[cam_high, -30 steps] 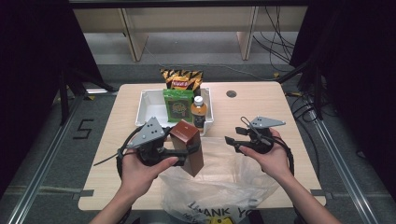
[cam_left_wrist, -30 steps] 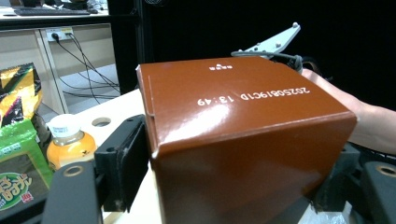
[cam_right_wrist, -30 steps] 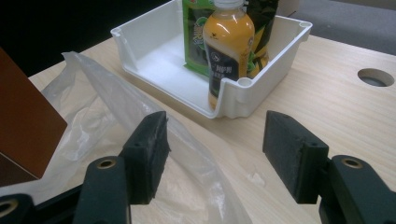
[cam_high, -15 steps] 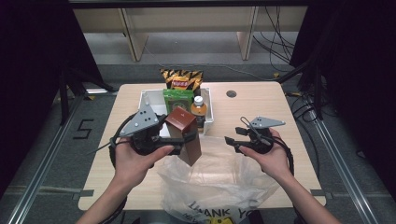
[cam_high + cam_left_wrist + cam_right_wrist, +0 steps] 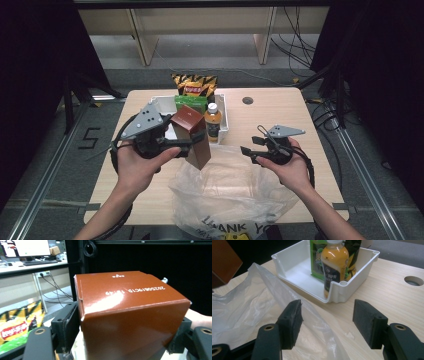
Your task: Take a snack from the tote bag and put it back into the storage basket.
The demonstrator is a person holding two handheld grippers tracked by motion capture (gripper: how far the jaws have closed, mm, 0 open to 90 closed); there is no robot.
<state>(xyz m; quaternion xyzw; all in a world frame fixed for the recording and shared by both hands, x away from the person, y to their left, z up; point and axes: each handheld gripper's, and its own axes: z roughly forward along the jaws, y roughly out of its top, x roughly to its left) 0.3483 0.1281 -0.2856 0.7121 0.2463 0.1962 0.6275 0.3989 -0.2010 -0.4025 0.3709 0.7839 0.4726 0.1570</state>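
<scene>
Left gripper, jaws clamped on a brown carton stamped "2025081901D", holds it higher than a second ago above the plastic bag reading "THANK YO", long axis tilted, top far-left. Right gripper, jaws apart and empty, hovers at the bag's right edge.

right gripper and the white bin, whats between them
In the right gripper view, bag edge and bare table lie between right gripper and bin.
</scene>
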